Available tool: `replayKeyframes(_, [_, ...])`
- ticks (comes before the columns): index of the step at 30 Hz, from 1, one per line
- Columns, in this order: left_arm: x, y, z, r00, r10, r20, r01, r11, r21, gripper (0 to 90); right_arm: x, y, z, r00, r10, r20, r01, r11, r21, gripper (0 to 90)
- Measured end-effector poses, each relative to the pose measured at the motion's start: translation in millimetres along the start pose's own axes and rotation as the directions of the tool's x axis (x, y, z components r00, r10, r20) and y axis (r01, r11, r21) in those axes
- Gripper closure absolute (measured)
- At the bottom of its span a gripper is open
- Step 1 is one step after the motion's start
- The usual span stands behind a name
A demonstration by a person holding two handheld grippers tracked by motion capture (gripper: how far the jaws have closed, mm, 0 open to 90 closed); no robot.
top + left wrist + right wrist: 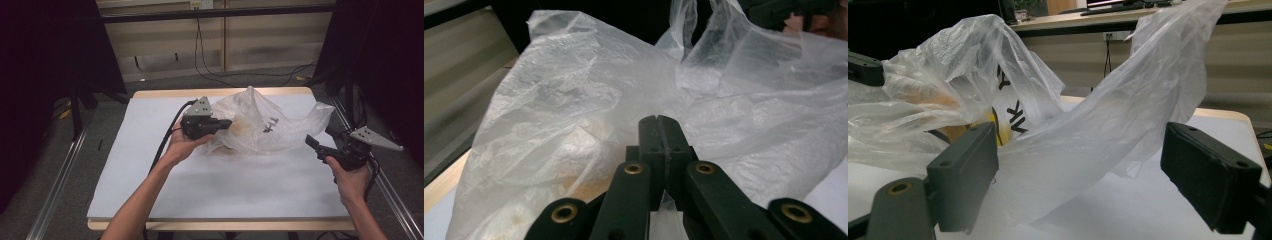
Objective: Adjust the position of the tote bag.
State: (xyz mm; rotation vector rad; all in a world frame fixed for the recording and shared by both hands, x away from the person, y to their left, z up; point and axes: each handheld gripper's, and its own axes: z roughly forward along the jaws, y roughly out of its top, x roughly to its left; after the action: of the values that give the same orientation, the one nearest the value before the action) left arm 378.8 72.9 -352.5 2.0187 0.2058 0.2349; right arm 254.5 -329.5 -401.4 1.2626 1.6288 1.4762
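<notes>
A crumpled clear plastic bag (pixel 260 125) with black print lies at the far middle of the white table top (pixel 225 185). Something orange-brown shows dimly through its film (pixel 574 100). My left gripper (pixel 229 123) reaches the bag's left side. In the left gripper view its jaws (pixel 657 122) are pressed together with a strip of film caught between them. My right gripper (pixel 310 141) hovers at the bag's right end, a little short of it. In the right gripper view its jaws (pixel 1080 160) stand wide apart, and a raised flap of the bag (pixel 1128 110) lies beyond them, untouched.
The table's wooden rim (pixel 220 93) shows at the far edge. Metal rails (pixel 60 180) run along both sides of the table. Black cables (pixel 210 75) trail over the floor behind it, and dark curtains hang left and right.
</notes>
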Motion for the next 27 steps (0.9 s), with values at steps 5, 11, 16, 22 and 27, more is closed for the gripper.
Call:
replayKeyframes(5, [0.8, -5.7, -10.1, 0.9999, 0.006, 0.012, -0.006, 1.0, -0.004, 90.0, -0.3, 6.0, 1.2, 0.9999, 0.011, -0.011, -0.011, 1.0, -0.013, 15.1])
replayKeyframes(11, [7.2, -14.3, -19.8, 0.9998, -0.021, -0.003, 0.021, 0.9996, -0.021, 90.0, 7.4, 9.2, 15.4, 0.9965, 0.0, -0.084, 0.0, 1.0, 0.001, 15.6])
replayKeyframes(16, [13.3, -21.8, -30.4, 0.9989, -0.044, -0.012, 0.044, 0.9985, -0.031, 90.0, 20.7, 12.0, 34.9, 0.9882, -0.019, -0.152, 0.022, 1.0, 0.013, 21.8])
replayKeyframes(22, [15.7, -22.3, -38.9, 0.9984, -0.047, -0.032, 0.045, 0.9978, -0.049, 90.0, 33.1, 21.3, 54.5, 0.9767, -0.035, -0.212, 0.037, 0.999, 0.006, 42.9])
replayKeyframes(27, [18.6, -23.5, -45.5, 0.9968, -0.054, -0.059, 0.051, 0.9972, -0.054, 90.0, 39.3, 27.0, 61.4, 0.9629, -0.052, -0.265, 0.05, 0.999, -0.014, 72.7])
